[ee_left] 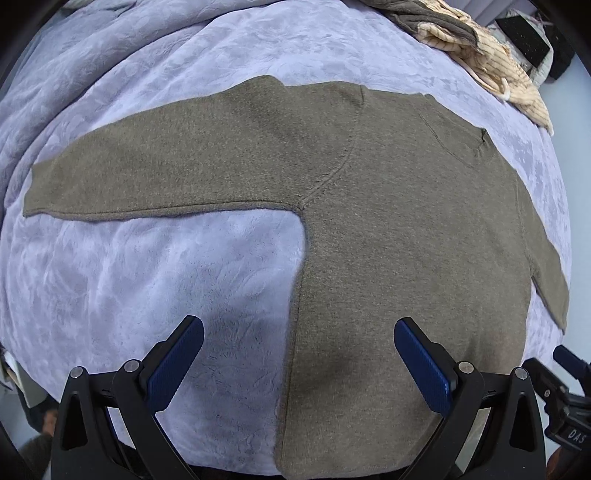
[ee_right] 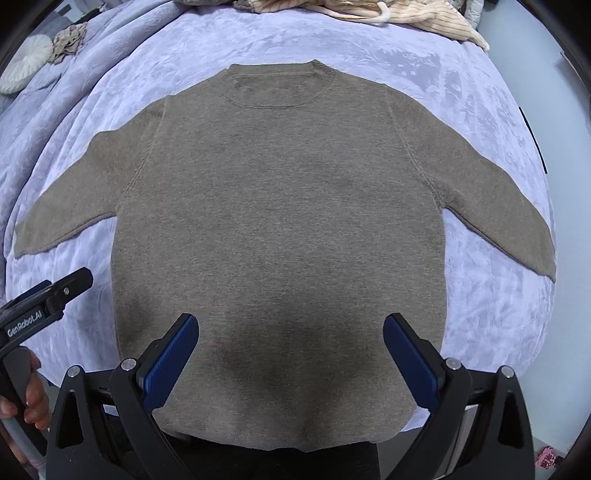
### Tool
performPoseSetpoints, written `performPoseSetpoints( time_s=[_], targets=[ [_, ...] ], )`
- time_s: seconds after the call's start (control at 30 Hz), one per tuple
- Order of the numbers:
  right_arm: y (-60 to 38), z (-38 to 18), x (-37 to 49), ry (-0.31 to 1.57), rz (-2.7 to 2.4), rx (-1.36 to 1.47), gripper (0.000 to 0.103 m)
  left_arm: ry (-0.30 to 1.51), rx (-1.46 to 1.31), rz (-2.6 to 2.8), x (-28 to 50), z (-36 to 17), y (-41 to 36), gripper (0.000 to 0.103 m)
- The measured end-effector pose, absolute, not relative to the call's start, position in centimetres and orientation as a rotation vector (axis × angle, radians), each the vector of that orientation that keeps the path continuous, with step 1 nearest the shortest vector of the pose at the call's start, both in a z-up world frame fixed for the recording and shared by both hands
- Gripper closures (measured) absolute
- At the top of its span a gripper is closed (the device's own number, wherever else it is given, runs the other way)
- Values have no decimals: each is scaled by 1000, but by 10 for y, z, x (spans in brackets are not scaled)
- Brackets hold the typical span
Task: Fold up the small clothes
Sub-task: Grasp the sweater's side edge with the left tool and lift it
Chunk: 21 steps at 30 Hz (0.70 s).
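While you hold the left gripper (ee_right: pixel 79 282), printed "GenRobot.AI", and the right gripper (ee_right: pixel 291 338) with fingers apart and empty, one sweater (ee_right: pixel 280 229) lies flat on one blanket (ee_right: pixel 491 314).

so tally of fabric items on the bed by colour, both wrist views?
Taupe: 1, the sweater lying flat, both sleeves spread out
Lavender: 1, the plush blanket beneath it
Cream ribbed: 1, a garment heaped at the far edge
White: 1, round cushion
Total: 4. A small crumpled beige piece sits near the cushion, unclear what.
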State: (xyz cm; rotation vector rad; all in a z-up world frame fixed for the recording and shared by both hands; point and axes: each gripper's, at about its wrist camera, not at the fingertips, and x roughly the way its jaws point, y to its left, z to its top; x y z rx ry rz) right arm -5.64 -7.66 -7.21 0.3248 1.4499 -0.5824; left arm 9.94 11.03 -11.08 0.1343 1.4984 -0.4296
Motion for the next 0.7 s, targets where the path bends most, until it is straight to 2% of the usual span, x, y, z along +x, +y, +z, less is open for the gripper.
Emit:
performPoseSetpoints(
  time_s=[0.23, 0.43, 0.57, 0.6, 0.67, 0.7],
  targets=[
    [-65, -78, -50, 1478, -551, 289, 2, 1454, -131, -312, 158, -139, 185, 0],
    [-56, -86, -54, 1518, -540, 273, 2, 1444, -354, -114, 218, -192, 272, 0],
    [-51, -91, -58, 1545, -548, 264, 2, 1428, -504, -66, 241, -215, 301, 0],
    [-49, -92, -59, 1551, -549, 265, 2, 1404, -514, -45, 244, -213, 303, 3],
    [-48, -93, -61, 1555, -548, 273, 2, 1360, -467, 19, 249, -208, 302, 29],
    [-47, -93, -62, 1554, -545, 280, 2, 1353, -435, 38, 252, -207, 301, 55]
  ],
)
